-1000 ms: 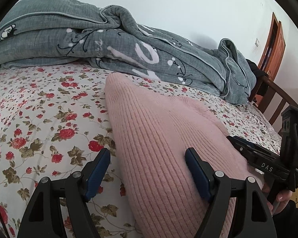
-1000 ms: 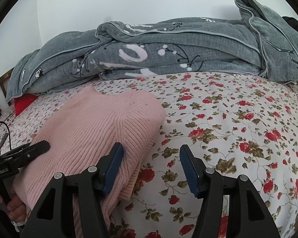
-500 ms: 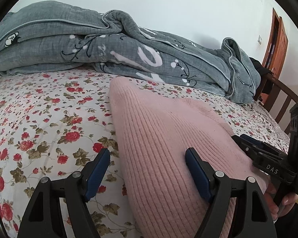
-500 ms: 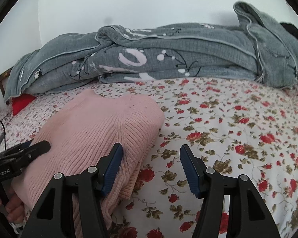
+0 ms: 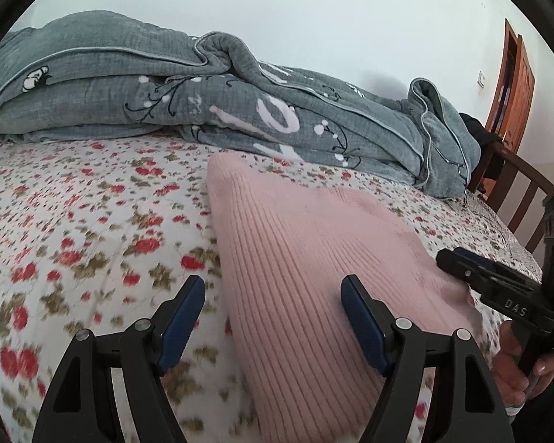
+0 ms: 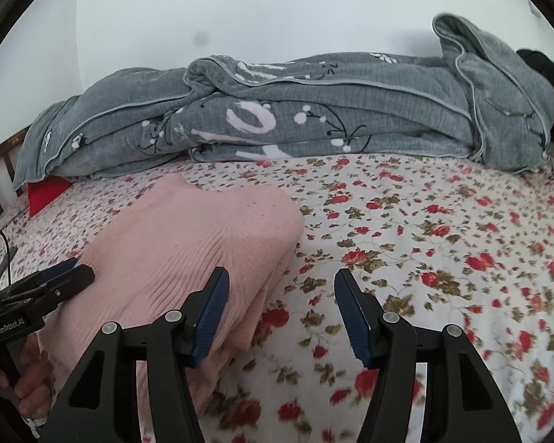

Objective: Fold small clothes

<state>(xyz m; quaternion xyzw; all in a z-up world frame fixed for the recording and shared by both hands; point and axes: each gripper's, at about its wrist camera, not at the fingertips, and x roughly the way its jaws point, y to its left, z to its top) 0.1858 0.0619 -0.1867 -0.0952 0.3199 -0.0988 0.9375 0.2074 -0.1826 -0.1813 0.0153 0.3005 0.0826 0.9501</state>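
Pink ribbed knitwear, the folded sweater, lies flat on the floral bedsheet, in front of the grey quilt. We hold the left gripper with jaws closing and nothing pinched, straddling the sweater's left edge; the right gripper stands released, gripping nothing, above the sweater's right edge.

Grey quilt bunched along floral bedsheet, red pillow, wooden door
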